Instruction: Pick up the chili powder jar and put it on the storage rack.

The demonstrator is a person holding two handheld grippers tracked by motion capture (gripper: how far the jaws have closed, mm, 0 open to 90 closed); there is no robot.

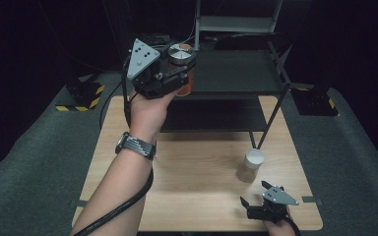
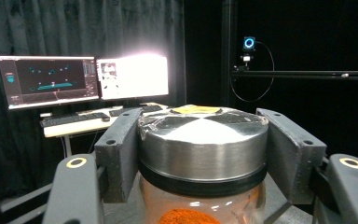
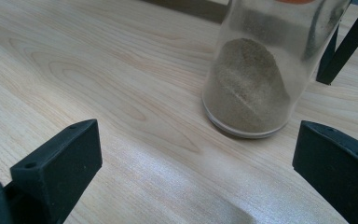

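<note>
Two grippers, one jar up in the air

Left gripper (image 1: 177, 73) is clamped on the silver lid of a jar (image 2: 200, 140) with orange powder, held up by the black shelf (image 1: 236, 73). Right gripper (image 1: 256, 204) rests on the wooden table (image 1: 197, 167), jaws wide apart, near a white-lidded jar (image 1: 251, 164) of grey powder. Dark room, monitors (image 2: 46, 81) glowing.

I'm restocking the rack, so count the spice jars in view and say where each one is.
2. One jar with a metal lid and orange powder is held up in the left claw by the rack's upper shelf. One white-lidded jar stands on the table, ahead of the right claw.
</note>
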